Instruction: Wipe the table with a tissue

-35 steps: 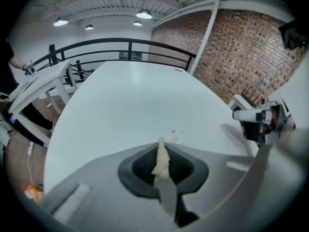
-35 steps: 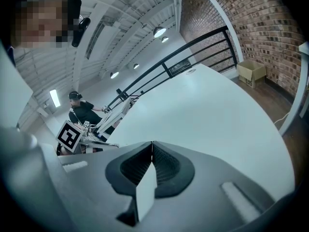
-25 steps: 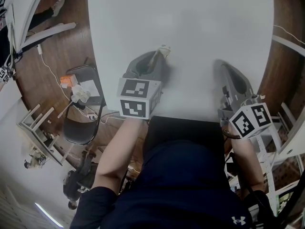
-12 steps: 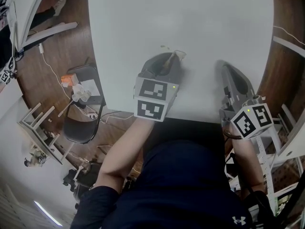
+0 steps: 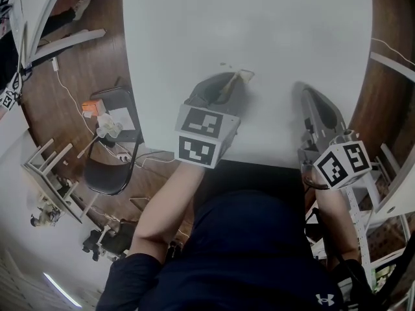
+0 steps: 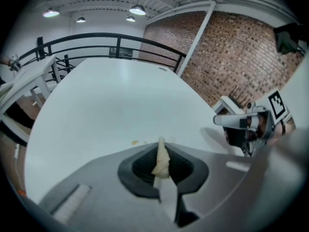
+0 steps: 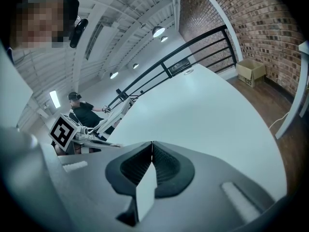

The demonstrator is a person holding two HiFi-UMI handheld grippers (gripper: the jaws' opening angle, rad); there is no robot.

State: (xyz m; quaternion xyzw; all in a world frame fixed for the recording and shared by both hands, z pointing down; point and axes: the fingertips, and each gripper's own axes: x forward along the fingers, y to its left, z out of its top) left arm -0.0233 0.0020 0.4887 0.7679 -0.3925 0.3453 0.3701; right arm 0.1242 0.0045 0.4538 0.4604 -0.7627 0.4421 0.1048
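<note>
A crumpled, yellowish tissue (image 6: 161, 159) is pinched between the jaws of my left gripper (image 6: 160, 144), its tip poking out past them; in the head view the tissue (image 5: 242, 76) shows at the front of the left gripper (image 5: 235, 80), low over the white table (image 5: 259, 31). A few small yellowish crumbs (image 6: 135, 142) lie on the table just ahead of the jaws. My right gripper (image 5: 305, 93) rests near the table's front right part, shut with nothing between its jaws (image 7: 151, 146).
The white table (image 6: 111, 100) stretches far ahead. Brown wooden floor lies to both sides. A black chair (image 5: 110, 167) with small items stands on the left floor. A person (image 7: 83, 111) stands beyond the table's far side.
My left gripper with the tissue swept right and slightly forward across the table over the last second, then edged back a little. The right gripper has stayed still.
</note>
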